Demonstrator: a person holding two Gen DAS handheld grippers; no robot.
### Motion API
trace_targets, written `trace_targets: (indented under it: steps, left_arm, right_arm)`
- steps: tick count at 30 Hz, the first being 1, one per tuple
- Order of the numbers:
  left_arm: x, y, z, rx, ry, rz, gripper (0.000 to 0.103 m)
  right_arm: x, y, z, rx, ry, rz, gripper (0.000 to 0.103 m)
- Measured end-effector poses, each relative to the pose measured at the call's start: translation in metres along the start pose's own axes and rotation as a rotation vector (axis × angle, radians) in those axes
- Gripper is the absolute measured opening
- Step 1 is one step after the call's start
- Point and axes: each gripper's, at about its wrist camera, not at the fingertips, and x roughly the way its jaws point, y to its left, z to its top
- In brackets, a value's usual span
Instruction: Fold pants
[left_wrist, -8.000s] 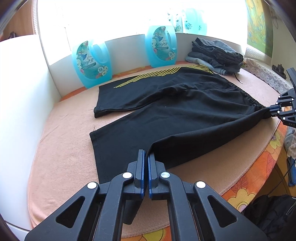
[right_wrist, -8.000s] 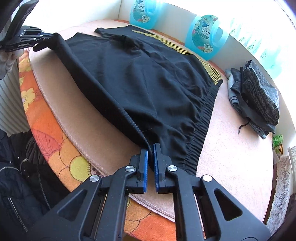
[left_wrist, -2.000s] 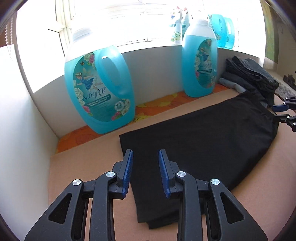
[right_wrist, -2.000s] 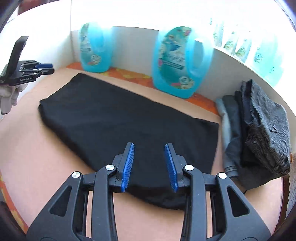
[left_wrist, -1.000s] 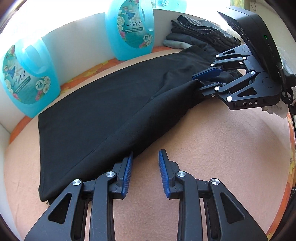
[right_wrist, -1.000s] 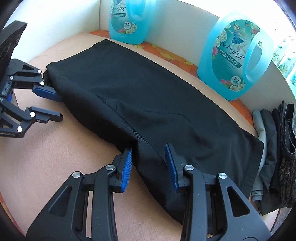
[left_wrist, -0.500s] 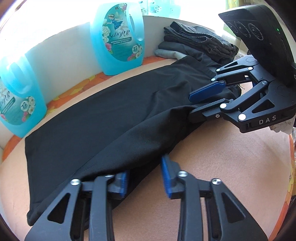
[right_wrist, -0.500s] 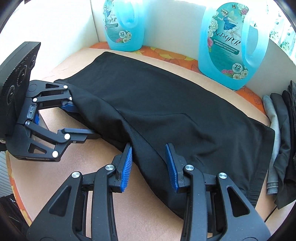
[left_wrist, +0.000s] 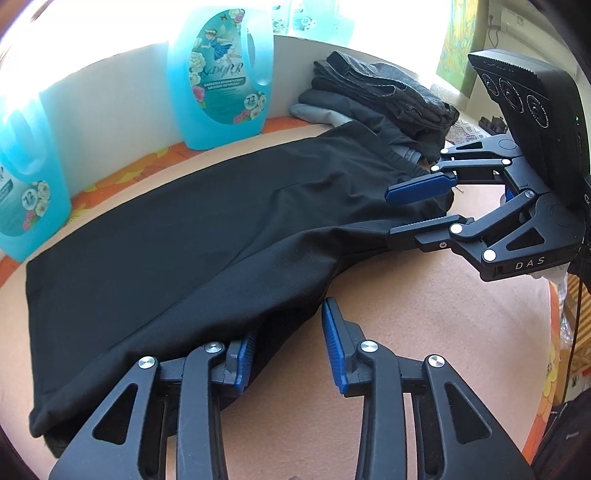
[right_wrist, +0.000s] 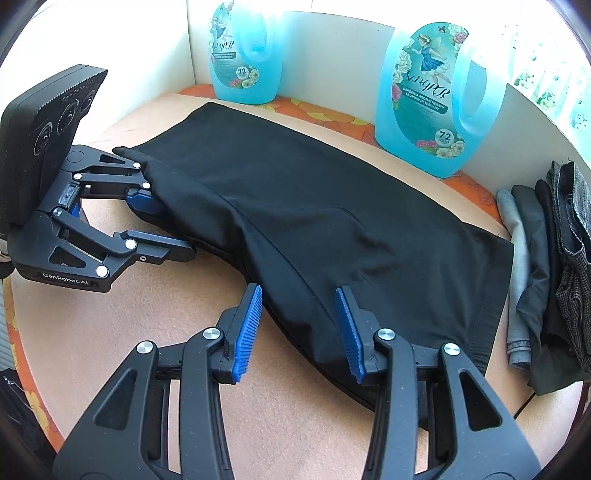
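Note:
The black pants (left_wrist: 177, 236) lie folded lengthwise on the peach table cover; they also show in the right wrist view (right_wrist: 332, 206). My left gripper (left_wrist: 288, 343) is open, its left finger pushed under the near fold edge at the leg end. It also shows in the right wrist view (right_wrist: 162, 225), jaws apart around the cloth edge. My right gripper (right_wrist: 299, 325) is open astride the near edge toward the waist end. It also shows in the left wrist view (left_wrist: 413, 210), open with the cloth between its fingers.
Two blue detergent bottles (left_wrist: 221, 77) (right_wrist: 436, 99) stand against the white back wall. A stack of folded dark clothes (left_wrist: 384, 96) lies beside the waist end, also in the right wrist view (right_wrist: 546, 258). The table's orange flowered edge (left_wrist: 554, 354) runs along the near side.
Both grippers have pushed further onto the near edge of the folded pants, and the cloth edge is lifted slightly over the fingers. Both stay open.

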Motion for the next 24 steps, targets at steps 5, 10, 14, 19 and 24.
trace_targets:
  steps: [5,10,14,19,24]
  left_arm:
    - [-0.001,-0.013,-0.007,0.05,0.022,-0.042,0.008]
    - [-0.02,-0.021,-0.028,0.087,0.074,-0.086,0.006]
    - [-0.037,-0.021,-0.042,0.082,0.14,-0.092,0.014]
    - [-0.066,-0.009,-0.027,0.034,0.014,-0.037,0.014]
    - [-0.035,0.0,-0.007,-0.014,0.002,0.025,0.014]
  right_arm:
    - [0.003,-0.004,-0.013,-0.01,0.036,-0.024,0.043]
    - [0.004,-0.011,-0.025,-0.014,0.057,-0.035,0.043]
    - [0.006,-0.019,-0.033,-0.008,0.088,-0.034,0.043]
    - [-0.006,-0.036,-0.037,0.1,0.028,-0.006,0.043]
    - [-0.004,-0.043,-0.036,0.207,0.008,-0.017,0.043]
